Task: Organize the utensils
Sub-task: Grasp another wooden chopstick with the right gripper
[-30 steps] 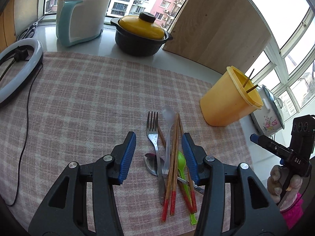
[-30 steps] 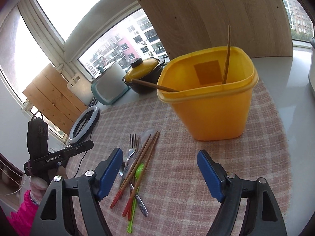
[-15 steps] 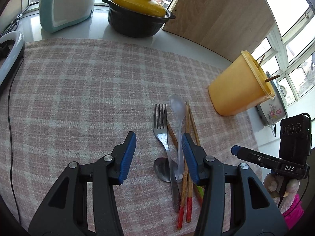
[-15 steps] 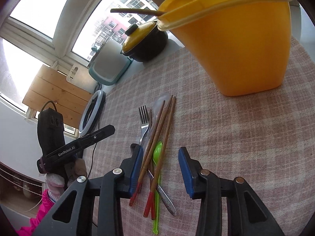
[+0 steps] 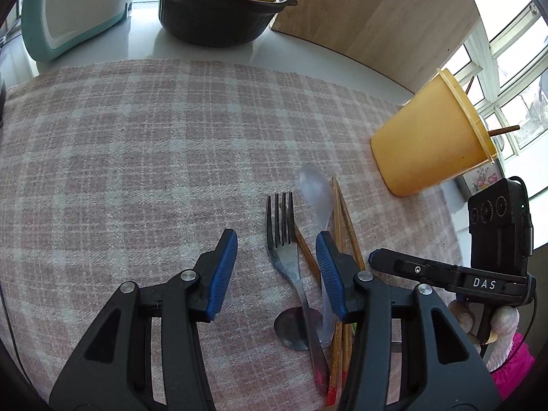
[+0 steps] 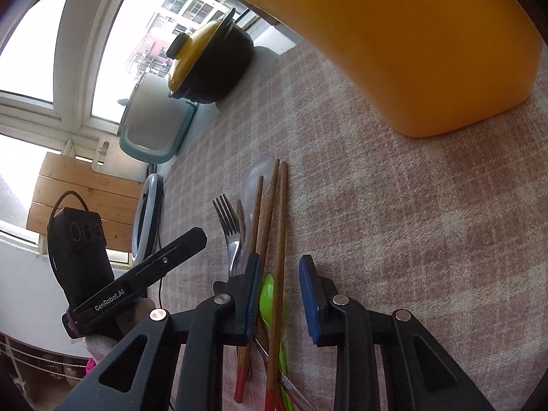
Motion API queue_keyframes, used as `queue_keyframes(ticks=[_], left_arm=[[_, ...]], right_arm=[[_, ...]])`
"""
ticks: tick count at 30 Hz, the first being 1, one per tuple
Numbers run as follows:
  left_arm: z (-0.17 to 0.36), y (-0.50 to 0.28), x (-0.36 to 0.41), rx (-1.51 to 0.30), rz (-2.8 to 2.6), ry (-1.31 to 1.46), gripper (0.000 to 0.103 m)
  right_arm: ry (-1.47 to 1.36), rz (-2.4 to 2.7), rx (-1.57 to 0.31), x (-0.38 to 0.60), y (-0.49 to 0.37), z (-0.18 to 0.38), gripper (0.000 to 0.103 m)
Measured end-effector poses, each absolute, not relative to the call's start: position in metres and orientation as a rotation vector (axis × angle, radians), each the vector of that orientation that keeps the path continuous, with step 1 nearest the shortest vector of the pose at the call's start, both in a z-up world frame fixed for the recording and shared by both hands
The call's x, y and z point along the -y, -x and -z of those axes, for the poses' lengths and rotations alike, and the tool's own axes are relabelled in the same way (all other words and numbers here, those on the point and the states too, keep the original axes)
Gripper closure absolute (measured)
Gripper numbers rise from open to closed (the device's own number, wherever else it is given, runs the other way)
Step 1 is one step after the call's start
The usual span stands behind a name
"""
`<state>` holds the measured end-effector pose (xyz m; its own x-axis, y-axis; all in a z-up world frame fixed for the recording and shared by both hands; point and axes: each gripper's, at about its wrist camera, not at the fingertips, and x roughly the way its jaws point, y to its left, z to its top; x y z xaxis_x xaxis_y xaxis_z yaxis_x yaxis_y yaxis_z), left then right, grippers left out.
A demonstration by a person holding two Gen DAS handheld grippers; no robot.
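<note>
Both grippers have dropped closer to the utensil pile. Left gripper [image 5: 275,274] jaws released, half-wide; fork [image 5: 284,239] lies between them, nearer the right jaw, untouched. Right gripper [image 6: 279,294] jaws closing around a red-tipped chopstick [image 6: 278,239] and green spoon [image 6: 266,299], not yet clamped. Yellow cup [image 6: 411,51] at 1 o'clock.

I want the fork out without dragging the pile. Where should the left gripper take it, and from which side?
Take the fork at its neck just below the tines, coming straight down from above with the left gripper. That stretch lies clear on the cloth; further back the handle crosses the metal spoon and runs beside the chopsticks.
</note>
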<state>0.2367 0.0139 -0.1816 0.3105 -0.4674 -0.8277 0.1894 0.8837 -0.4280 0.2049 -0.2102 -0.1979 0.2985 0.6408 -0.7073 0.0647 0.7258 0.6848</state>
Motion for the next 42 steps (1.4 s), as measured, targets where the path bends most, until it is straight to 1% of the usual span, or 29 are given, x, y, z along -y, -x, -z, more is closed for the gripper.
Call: queue_keyframes(ticks=[12,14,15,17,18,19,23,24,27,34,42], left_arm=[[0.193,-0.252,-0.006,-1.173,0.473,0.269,0.054],[0.195,-0.253,-0.003,-1.170,0.463,0.254,0.065],[0.196,-0.252,-0.003,-1.165,0.451,0.243,0.067],[0.197,-0.252,-0.002,-1.165,0.446,0.236,0.078],[0.198,-0.252,-0.002,-1.166,0.439,0.230,0.080],[0.198,-0.251,-0.001,-1.162,0.427,0.213,0.086],[0.196,-0.249,0.002,-1.148,0.415,0.191,0.092],[0.195,-0.249,0.003,-1.148,0.414,0.190,0.092],[0.192,-0.247,0.003,-1.144,0.428,0.203,0.097],[0.187,-0.242,0.015,-1.147,0.463,0.180,0.097],[0.192,-0.244,0.021,-1.165,0.452,0.148,0.097]], right_arm=[[-0.706,-0.430,-1.229,0.207,-0.210,0.202,0.083],[-0.708,-0.427,-1.228,0.206,-0.211,0.202,0.083],[-0.707,-0.426,-1.227,0.205,-0.211,0.203,0.083],[-0.703,-0.423,-1.226,0.205,-0.211,0.203,0.083],[-0.702,-0.421,-1.226,0.205,-0.211,0.203,0.083],[-0.699,-0.419,-1.226,0.204,-0.211,0.203,0.083],[-0.689,-0.411,-1.222,0.201,-0.212,0.202,0.083],[-0.690,-0.410,-1.222,0.201,-0.212,0.201,0.083],[-0.694,-0.406,-1.221,0.200,-0.212,0.202,0.084],[-0.701,-0.404,-1.226,0.201,-0.213,0.205,0.091],[-0.669,-0.398,-1.238,0.197,-0.216,0.203,0.091]])
